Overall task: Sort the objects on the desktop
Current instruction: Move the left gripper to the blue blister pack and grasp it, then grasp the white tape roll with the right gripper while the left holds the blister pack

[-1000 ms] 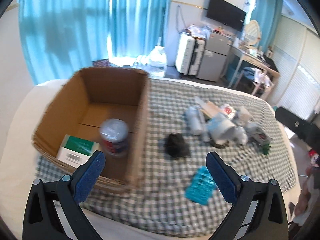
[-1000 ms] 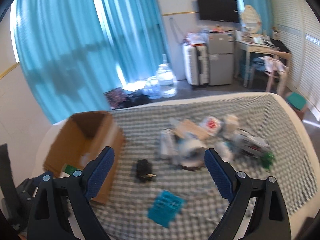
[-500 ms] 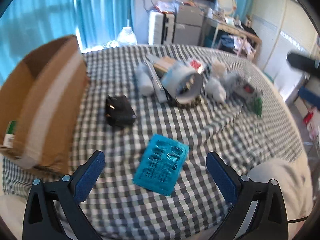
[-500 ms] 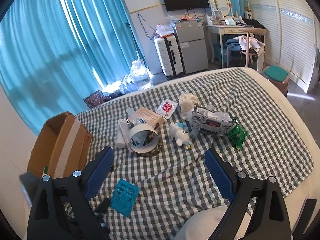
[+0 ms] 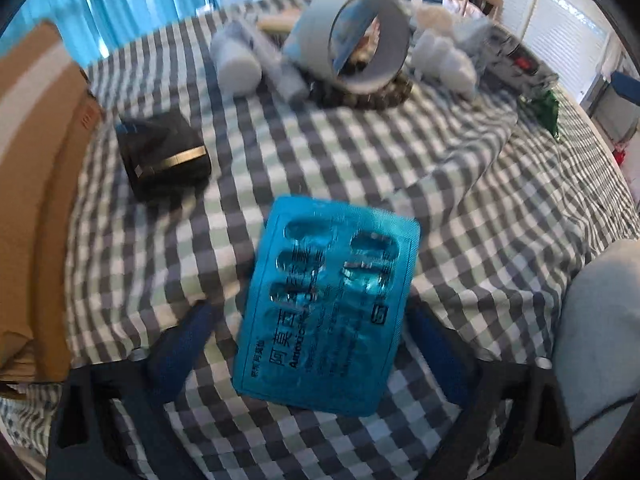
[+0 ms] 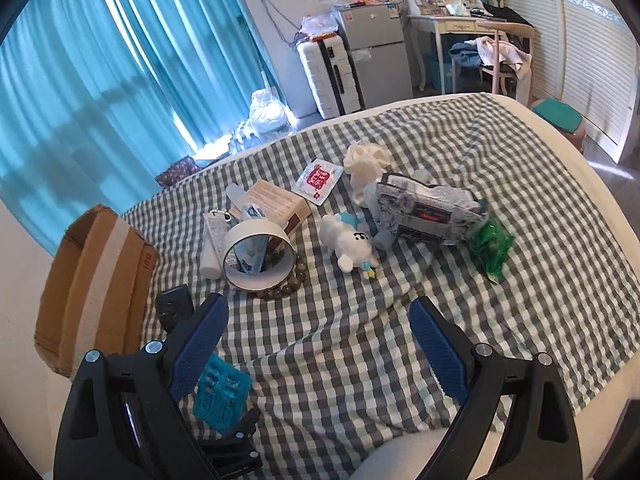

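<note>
Two grippers: both are standing wide open and neither one is holding anything.
Left gripper (image 5: 308,344): it is hanging low over the blue blister pack (image 5: 326,304), with one blue pad on each side of the pack; whether the pads are touching it cannot be told, because this view is blurred.
Right gripper (image 6: 316,344): it is hovering above the checkered cloth (image 6: 344,360), and only bare cloth is lying between its blue fingers (image 6: 200,344).
Blue blister pack: it is lying flat on the cloth, near the cardboard box (image 6: 96,280) and on the near side of the black object (image 5: 164,156).
Black object: it is sitting on the cloth just beside the cardboard box wall.
Tape roll (image 6: 258,254): it is standing on its edge, farther from the box than the black object, and resting on a ring of dark beads (image 6: 284,290).
White bottle (image 6: 212,256): it is lying beside the tape roll, on the box side.
Plush toy (image 6: 350,246): it is lying beyond the tape roll, away from the box.
Printed packet (image 6: 428,212): it is lying beyond the plush toy, with a green wrapper (image 6: 490,246) touching its far end.
Cardboard box: it is sitting at the left edge of the cloth.
</note>
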